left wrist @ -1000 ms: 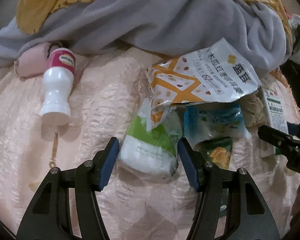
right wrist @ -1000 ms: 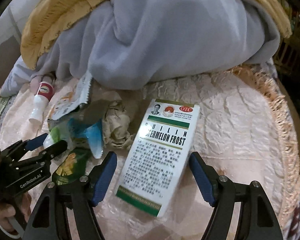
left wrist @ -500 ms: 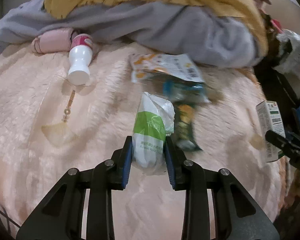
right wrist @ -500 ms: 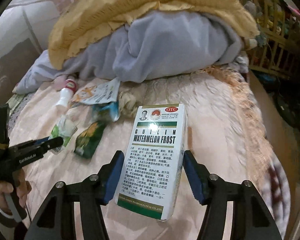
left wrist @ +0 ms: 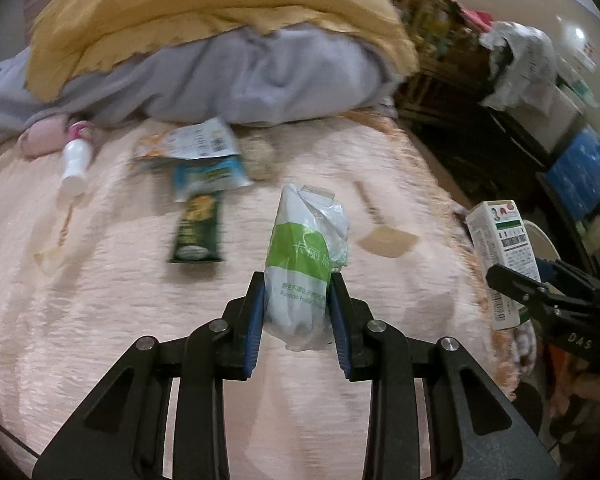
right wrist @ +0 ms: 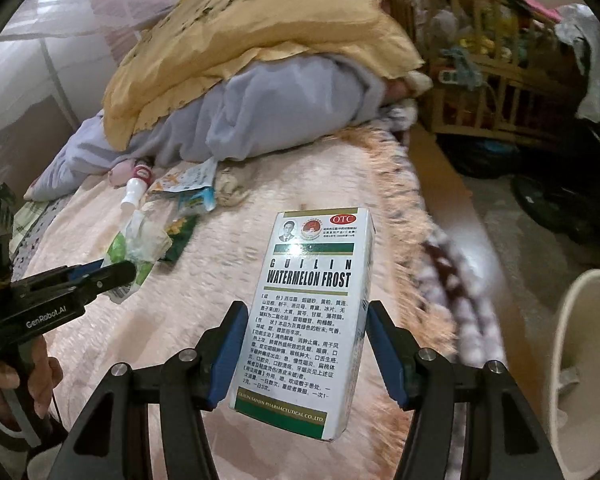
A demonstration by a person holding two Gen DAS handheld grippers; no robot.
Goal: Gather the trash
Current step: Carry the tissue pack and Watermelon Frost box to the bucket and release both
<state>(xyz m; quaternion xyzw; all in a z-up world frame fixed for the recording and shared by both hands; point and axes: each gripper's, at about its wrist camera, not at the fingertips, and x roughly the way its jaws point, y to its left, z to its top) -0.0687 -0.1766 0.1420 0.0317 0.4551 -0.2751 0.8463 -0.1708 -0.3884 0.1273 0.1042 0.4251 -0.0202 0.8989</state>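
Note:
My left gripper point(left wrist: 298, 280) is shut on a green and white tissue pack point(left wrist: 306, 248) and holds it above the pink bedspread point(left wrist: 100, 300). My right gripper point(right wrist: 307, 308) is shut on a white medicine box point(right wrist: 312, 280), upright between the blue pads, over the bed's fringed edge. The left wrist view has the box point(left wrist: 500, 240) at its right edge. In the right wrist view the left gripper point(right wrist: 120, 272) and its pack point(right wrist: 140, 244) are at the left. On the bed lie a white bottle point(left wrist: 74, 164), an orange wrapper point(left wrist: 188, 144), a blue wrapper point(left wrist: 208, 174), a dark green wrapper point(left wrist: 198, 224) and a paper ball point(left wrist: 262, 156).
A grey blanket point(left wrist: 260, 76) under a yellow one point(left wrist: 204, 12) is heaped at the far end of the bed. A white bin point(right wrist: 584, 360) stands on the floor to the right. A wooden crib point(right wrist: 480, 72) full of things is behind it.
Both grippers closed on their items, the left on the tissue pack, the right on the medicine box. Both then rose and pulled back from the pile, carrying them toward the bed's right edge.

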